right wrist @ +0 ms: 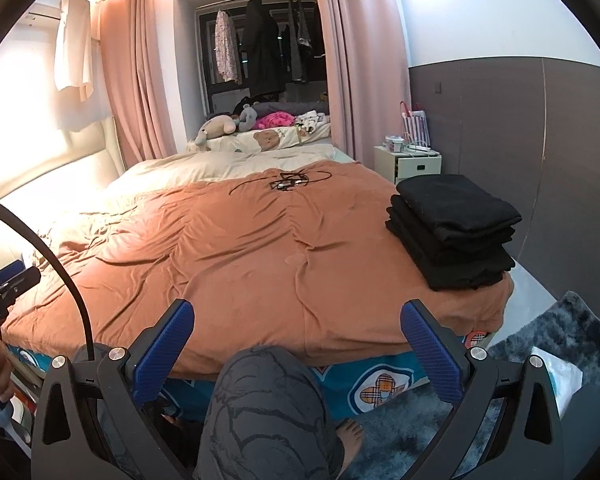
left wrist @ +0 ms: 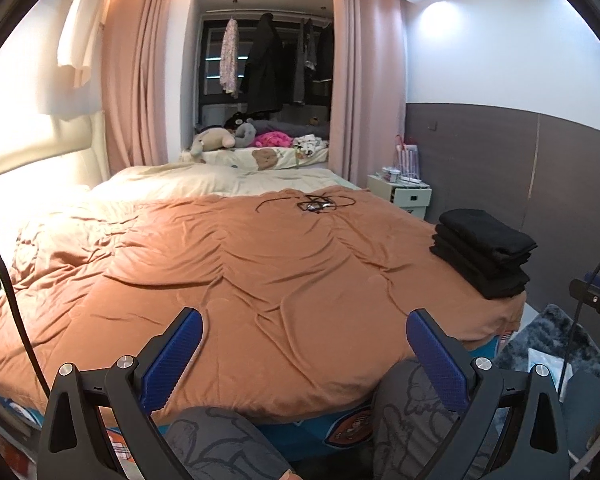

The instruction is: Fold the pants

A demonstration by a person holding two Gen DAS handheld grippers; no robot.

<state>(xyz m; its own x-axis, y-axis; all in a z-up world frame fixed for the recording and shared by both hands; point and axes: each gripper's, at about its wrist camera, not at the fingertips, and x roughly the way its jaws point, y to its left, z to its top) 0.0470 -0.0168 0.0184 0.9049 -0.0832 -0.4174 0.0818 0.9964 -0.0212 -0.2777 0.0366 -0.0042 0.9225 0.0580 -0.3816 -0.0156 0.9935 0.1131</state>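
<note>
Bedroom, pink curtains [left wrist: 140,72] flanking a dark alcove hung with clothes. An orange-brown quilt [left wrist: 240,264] covers the bed, wrinkled throughout, with a tangle of black cable [left wrist: 314,202] lying on it at 12 o'clock, well apart from everything else.

Task item: a stack of folded black pants [right wrist: 452,228] sits on the quilt at the bed's right corner, roughly 2 o'clock in both wrist views. Several layers are visible, edges roughly squared. No unfolded pair shows on the open quilt.

Left gripper [left wrist: 304,354]: jaws spread wide, nothing between the blue pads, held above the near bed edge. Right gripper [right wrist: 296,346]: likewise spread and empty, over the same edge. Neither touches the stack. The person's patterned grey trouser knees [right wrist: 268,400] rest against the bed front; a bare foot stands on a grey rug [right wrist: 572,328].

Assessment of handling: the black fabric looks soft, limp and matte, probably light and not slippery. It should drape and sag when lifted, so a single pinch would likely let a fold fall open. If the stack is to be moved or the top pair taken, the judged best hold is at a folded edge, both grippers pinching opposite ends through all layers of one piece. Layer boundaries are hard to tell in the dark cloth; picking up two pieces together is a risk.
</note>
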